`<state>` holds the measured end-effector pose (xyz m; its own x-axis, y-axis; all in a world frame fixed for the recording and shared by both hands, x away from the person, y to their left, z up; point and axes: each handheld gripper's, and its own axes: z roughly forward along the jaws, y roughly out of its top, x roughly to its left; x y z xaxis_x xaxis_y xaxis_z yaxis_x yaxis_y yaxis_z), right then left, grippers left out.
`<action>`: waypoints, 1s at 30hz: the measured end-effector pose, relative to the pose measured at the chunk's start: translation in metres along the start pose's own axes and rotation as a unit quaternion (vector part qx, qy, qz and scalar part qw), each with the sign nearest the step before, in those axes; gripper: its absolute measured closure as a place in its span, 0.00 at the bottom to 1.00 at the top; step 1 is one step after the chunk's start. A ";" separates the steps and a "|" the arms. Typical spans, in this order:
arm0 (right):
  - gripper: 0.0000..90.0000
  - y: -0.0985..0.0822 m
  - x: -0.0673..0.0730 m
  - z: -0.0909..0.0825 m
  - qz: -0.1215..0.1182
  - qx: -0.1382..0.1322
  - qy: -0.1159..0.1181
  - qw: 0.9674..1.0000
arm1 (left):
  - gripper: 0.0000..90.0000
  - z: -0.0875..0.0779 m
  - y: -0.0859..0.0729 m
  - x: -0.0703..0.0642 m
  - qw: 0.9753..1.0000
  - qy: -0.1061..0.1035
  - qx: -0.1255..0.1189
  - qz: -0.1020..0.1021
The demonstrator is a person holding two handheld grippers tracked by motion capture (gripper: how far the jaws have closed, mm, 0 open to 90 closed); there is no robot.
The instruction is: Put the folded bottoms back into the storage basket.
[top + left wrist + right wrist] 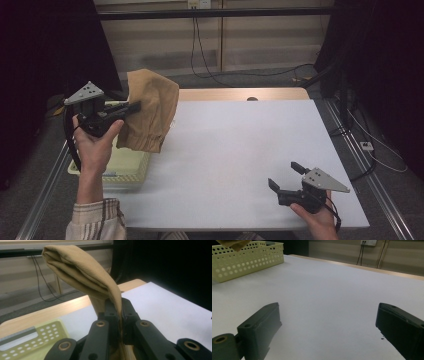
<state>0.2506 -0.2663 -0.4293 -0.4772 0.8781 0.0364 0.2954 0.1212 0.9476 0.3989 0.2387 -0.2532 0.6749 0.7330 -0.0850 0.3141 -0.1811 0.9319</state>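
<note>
A tan folded cloth [150, 107] hangs in the air at the table's left, above the edge of a pale yellow perforated basket [131, 169]. My left gripper [134, 106] is shut on the cloth, held up by a hand with a plaid sleeve. In the left gripper view the cloth [82, 272] rises from between the closed jaws and droops over to the left. My right gripper [286, 177] rests low near the table's front right corner, open, with nothing between its jaws. In the right gripper view a corner of the cloth [233, 243] shows over the basket [247, 261].
A white sheet [240, 155] covers the table, with a wooden strip [240, 94] along its far edge. Cables hang down the back wall and run over the floor at the right. Black curtains stand at both sides.
</note>
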 end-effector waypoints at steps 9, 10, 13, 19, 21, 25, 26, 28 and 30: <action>0.07 0.000 0.000 -0.001 -0.001 -0.001 -0.001 1.000 | 0.96 -0.014 -0.007 0.010 1.000 0.012 -0.003 -0.009; 0.07 0.000 0.001 -0.001 -0.002 -0.001 -0.001 1.000 | 0.96 -0.015 -0.008 0.011 1.000 0.014 -0.004 -0.010; 0.07 0.000 0.000 -0.001 -0.002 -0.001 0.000 1.000 | 0.96 -0.020 -0.010 0.016 1.000 0.018 -0.005 -0.013; 0.07 0.000 0.001 -0.001 -0.002 -0.001 0.002 1.000 | 0.96 -0.028 -0.015 0.026 0.999 0.028 -0.004 -0.023; 0.07 0.000 0.001 0.000 -0.001 0.000 0.002 1.000 | 0.96 -0.030 -0.017 0.030 0.999 0.030 -0.004 -0.026; 0.07 0.000 0.001 0.000 -0.001 0.000 0.001 1.000 | 0.96 -0.033 -0.020 0.035 0.999 0.032 -0.001 -0.026; 0.07 0.000 0.001 0.000 -0.001 0.000 0.001 1.000 | 0.96 -0.034 -0.020 0.036 0.999 0.033 0.001 -0.024; 0.07 0.000 0.001 0.000 -0.001 0.000 0.001 1.000 | 0.96 -0.035 -0.021 0.038 0.999 0.036 0.003 -0.026; 0.07 0.000 0.001 0.000 -0.001 0.000 0.002 1.000 | 0.96 -0.036 -0.022 0.041 0.999 0.038 0.005 -0.029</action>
<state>0.2501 -0.2660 -0.4292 -0.4805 0.8763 0.0353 0.2941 0.1231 0.9478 0.3953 0.2960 -0.2648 0.6033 0.7897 -0.1113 0.3579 -0.1433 0.9227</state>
